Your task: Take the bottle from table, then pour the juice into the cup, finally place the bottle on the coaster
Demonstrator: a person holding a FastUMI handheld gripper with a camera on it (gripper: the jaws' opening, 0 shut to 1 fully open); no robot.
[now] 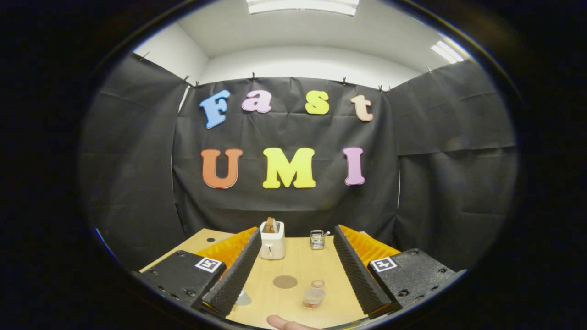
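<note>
- Square coded marker: a black-and-white pattern on a white patch, fixed on top of one finger block of the gripper. It carries no letters or numerals.
- Second coded marker: same type, fixed on the other finger block, with a different pattern.
- Gripper fingers: spread wide, holding nothing; no print on them.
- Bottle, on the table between the fingers: any label is too small to read.

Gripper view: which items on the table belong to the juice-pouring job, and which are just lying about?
Job items: bottle between the open tool fingers; coaster just beyond it; cup, partly hidden beside one finger.

Lying about: toaster and small wire rack at the table's far end; a fingertip at the near edge.
</note>
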